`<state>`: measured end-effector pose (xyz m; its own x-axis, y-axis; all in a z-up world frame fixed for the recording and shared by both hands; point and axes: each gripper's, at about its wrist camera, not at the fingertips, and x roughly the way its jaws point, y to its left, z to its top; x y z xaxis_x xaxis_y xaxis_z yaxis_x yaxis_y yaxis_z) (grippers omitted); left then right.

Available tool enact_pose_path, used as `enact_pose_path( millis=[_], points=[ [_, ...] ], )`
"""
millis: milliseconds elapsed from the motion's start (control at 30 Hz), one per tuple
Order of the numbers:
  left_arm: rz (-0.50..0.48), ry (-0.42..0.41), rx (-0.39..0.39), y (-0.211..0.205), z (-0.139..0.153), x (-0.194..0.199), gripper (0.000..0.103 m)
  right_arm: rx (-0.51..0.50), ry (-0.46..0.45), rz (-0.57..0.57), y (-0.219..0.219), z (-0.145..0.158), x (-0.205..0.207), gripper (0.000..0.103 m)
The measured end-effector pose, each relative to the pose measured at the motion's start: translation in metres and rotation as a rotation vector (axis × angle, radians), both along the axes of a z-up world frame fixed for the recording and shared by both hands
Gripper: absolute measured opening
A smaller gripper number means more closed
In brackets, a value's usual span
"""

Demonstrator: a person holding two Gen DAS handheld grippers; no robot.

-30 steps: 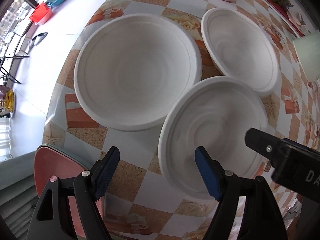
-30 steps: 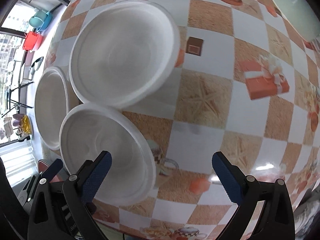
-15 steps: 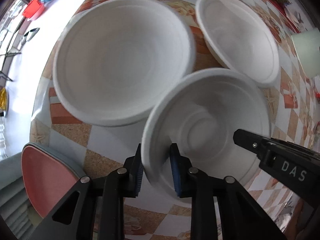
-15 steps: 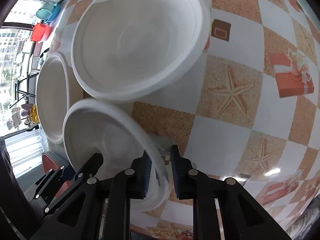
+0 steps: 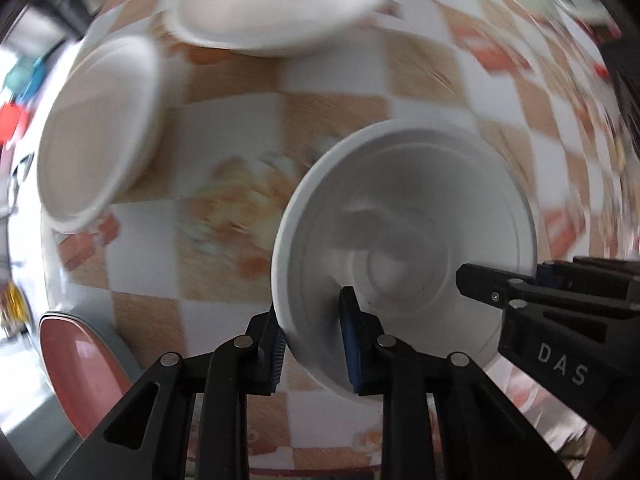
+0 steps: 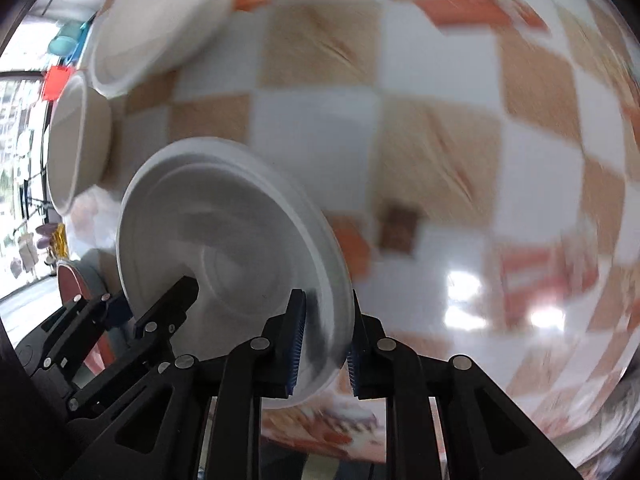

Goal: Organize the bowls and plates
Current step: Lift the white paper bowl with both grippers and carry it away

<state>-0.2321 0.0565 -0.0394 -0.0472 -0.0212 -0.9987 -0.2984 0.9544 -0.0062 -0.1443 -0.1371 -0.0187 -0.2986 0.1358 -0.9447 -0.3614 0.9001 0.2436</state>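
Left claw point(image 5: 314, 344) pinches the near rim of a white foam bowl point(image 5: 404, 256), empty, over the checkered worktop point(image 5: 340, 92); "DAS" shows on the other claw. Right claw point(image 6: 322, 346) clamps the same bowl's point(image 6: 236, 248) opposite rim.

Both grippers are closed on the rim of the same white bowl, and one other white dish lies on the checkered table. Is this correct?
Not quite. Two other white dishes lie on the table, as the left wrist view shows. The left gripper and right gripper do grip the same bowl.
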Motion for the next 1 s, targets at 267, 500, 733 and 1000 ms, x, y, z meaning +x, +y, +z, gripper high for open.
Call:
enact_pose_path(
  millis=[267,500,733,1000],
  points=[
    [-0.211,0.020,-0.033,-0.064,-0.003,-0.008,0.029,-0.034,0.023,-0.095,-0.061,-0.003,-0.045,0.021],
    [-0.335,0.025,-0.042,-0.105,-0.006,-0.019,0.030,-0.052,0.029,-0.167,-0.094,-0.007,-0.072,0.021],
    [-0.403,0.023,-0.047,-0.135,-0.008,-0.050,0.031,-0.048,0.041,-0.219,-0.118,-0.011,-0.096,0.021],
    [-0.396,-0.023,-0.053,-0.098,0.024,-0.070,0.068,-0.013,-0.019,-0.218,-0.160,0.018,-0.082,0.078]
  ],
)
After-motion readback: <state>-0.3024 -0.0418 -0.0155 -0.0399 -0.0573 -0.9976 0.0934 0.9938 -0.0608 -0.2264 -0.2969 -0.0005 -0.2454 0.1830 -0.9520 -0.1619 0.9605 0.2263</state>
